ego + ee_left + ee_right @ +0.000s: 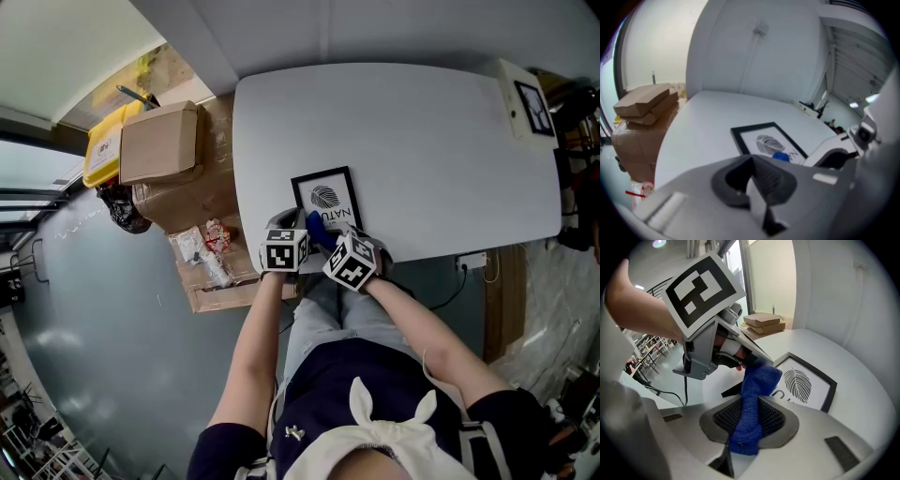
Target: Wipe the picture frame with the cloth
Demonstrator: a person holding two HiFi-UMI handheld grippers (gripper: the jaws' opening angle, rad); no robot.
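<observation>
A black picture frame (325, 197) with a leaf print lies flat near the front edge of the white table (422, 159). My right gripper (325, 236) is shut on a blue cloth (317, 228), which hangs from the jaws over the frame's near edge. The right gripper view shows the cloth (757, 380) pinched between the pads, with the frame (806, 387) just beyond. My left gripper (292, 225) sits close beside it at the frame's near left corner, jaws together with nothing in them. In the left gripper view the frame (764, 138) lies ahead, with a bit of cloth (780, 156) on it.
Cardboard boxes (159, 141) and a yellow object (103, 141) stand left of the table. An open box of packets (211, 258) sits lower left. A white block with a small picture (525, 103) rests at the table's right end. A socket strip (472, 261) hangs at the front edge.
</observation>
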